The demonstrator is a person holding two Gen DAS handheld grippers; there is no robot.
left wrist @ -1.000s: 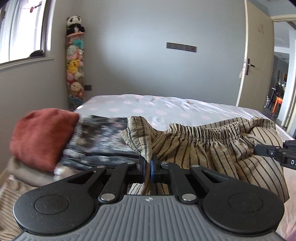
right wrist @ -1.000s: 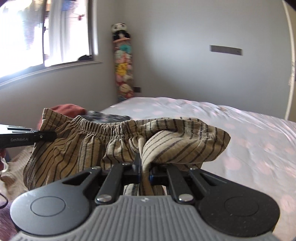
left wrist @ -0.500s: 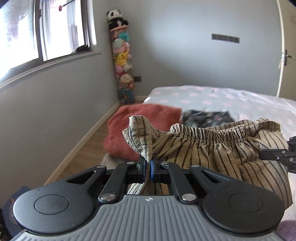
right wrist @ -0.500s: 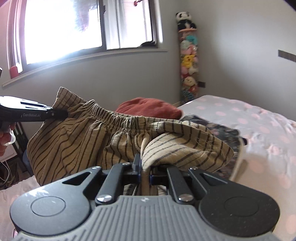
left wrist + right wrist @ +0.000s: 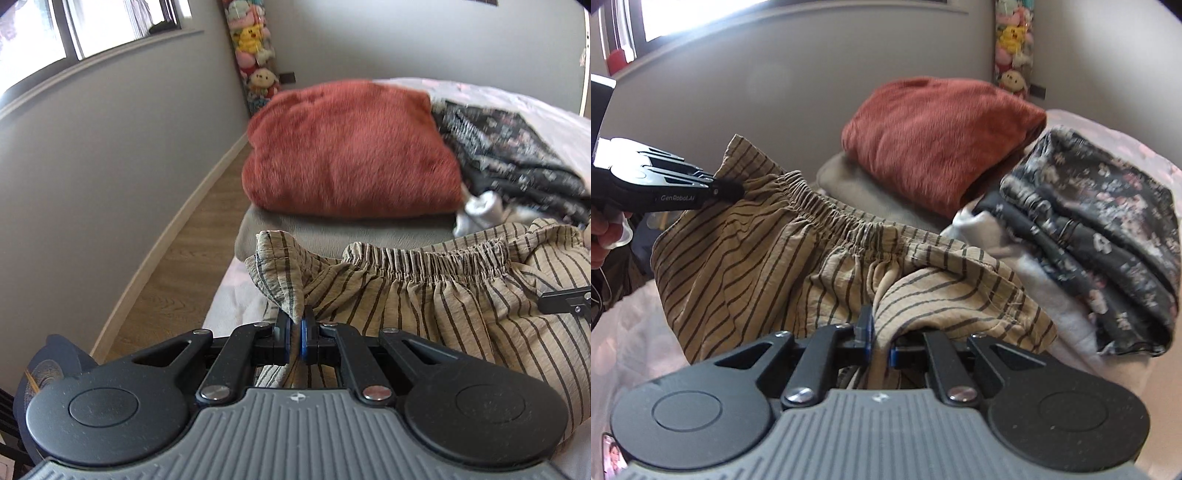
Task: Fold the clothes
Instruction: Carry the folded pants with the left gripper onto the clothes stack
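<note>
Tan striped shorts (image 5: 424,291) with an elastic waistband hang between my two grippers, close in front of a stack of folded clothes. My left gripper (image 5: 294,338) is shut on the left corner of the waistband. My right gripper (image 5: 881,341) is shut on a fold at the other end of the striped shorts (image 5: 768,258). The left gripper also shows in the right wrist view (image 5: 727,190), pinching the waistband corner. The right gripper's tip shows at the right edge of the left wrist view (image 5: 565,304).
A folded rust-red garment (image 5: 351,147) lies on a grey one (image 5: 332,229) just beyond the shorts. A folded dark floral garment (image 5: 1108,229) lies on white cloth (image 5: 1045,295) to their right. The bed (image 5: 535,107) carries them; wooden floor (image 5: 177,273) and wall lie left.
Both grippers have swung left and tilted downward with the shorts held taut. The folded stack now sits much closer, right behind the shorts.
</note>
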